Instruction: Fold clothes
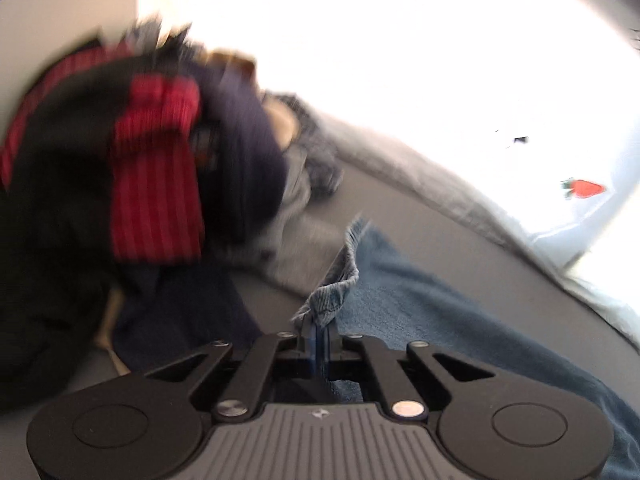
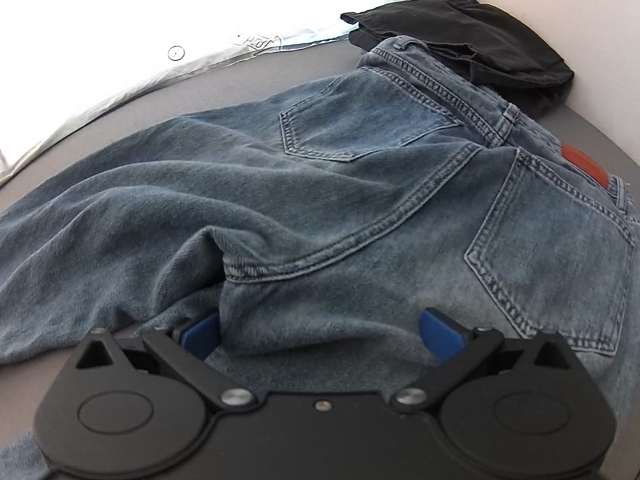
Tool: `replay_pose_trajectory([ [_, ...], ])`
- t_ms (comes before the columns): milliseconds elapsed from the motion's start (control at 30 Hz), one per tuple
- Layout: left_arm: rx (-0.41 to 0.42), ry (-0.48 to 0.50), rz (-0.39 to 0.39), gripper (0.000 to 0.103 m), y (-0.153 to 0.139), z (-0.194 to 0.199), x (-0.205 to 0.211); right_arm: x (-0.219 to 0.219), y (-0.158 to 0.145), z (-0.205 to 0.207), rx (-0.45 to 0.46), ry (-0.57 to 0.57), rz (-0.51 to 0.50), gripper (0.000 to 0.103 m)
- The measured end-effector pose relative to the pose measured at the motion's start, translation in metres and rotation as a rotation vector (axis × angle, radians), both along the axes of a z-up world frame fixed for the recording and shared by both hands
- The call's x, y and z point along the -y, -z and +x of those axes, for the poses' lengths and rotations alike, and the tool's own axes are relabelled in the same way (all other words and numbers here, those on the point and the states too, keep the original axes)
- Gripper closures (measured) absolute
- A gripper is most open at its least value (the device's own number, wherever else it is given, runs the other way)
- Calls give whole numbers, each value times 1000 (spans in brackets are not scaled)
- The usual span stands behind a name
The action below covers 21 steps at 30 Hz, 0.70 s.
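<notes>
Pinching the frayed hem of the blue jeans (image 1: 460,320), my left gripper (image 1: 318,336) has its two blue pads pressed together on the denim, lifting that one leg end off the grey surface (image 1: 404,200). My right gripper (image 2: 320,332) stands with its jaws spread wide, the two blue pads either side of the denim just below the seat; whether they touch it I cannot tell. I count one pair of jeans, spread back side up on that surface, with two back pockets (image 2: 360,120) and one brown leather patch (image 2: 584,164) at the waistband. Beyond the waistband lies one folded black garment (image 2: 472,40), touching it. In the blurred left view one heap of dark clothes (image 1: 140,168) with red striped panels sits beside the hem; its pieces I cannot count.
</notes>
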<state>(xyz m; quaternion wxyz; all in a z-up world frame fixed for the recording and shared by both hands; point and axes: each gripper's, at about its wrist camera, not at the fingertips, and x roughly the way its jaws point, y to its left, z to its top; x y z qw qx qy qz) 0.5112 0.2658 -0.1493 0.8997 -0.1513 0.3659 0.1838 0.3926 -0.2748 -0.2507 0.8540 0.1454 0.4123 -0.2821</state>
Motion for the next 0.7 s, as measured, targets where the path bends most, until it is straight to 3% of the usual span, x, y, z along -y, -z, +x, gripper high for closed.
replay_pose_trajectory([
  [100,-10,-6,109,99,-22,-9,11,1,-1,-2,-1,-15,5,0],
  [167,-55,-42,125,98,-5,-11,6,1,-1,-3,4,-23,4,0],
  [267,-213,-116,69,93,43,-13,-12,2,-1,-4,9,-32,3,0],
  [333,-250,-175,31,83,59,-28,-20,4,-2,-5,5,-49,13,0],
  [433,-239,-202,94,69,51,-47,-18,6,-3,-11,10,-74,15,0],
  [533,-213,-200,193,65,33,-62,-15,4,-2,-14,12,-94,8,0],
  [567,-205,-211,219,58,27,-69,-13,5,-3,-15,5,-107,12,0],
  [600,-191,-218,219,51,22,-77,-12,5,-4,-15,-2,-120,17,0],
  [700,-146,-202,142,47,12,-103,-7,11,-8,-23,4,-138,47,0],
])
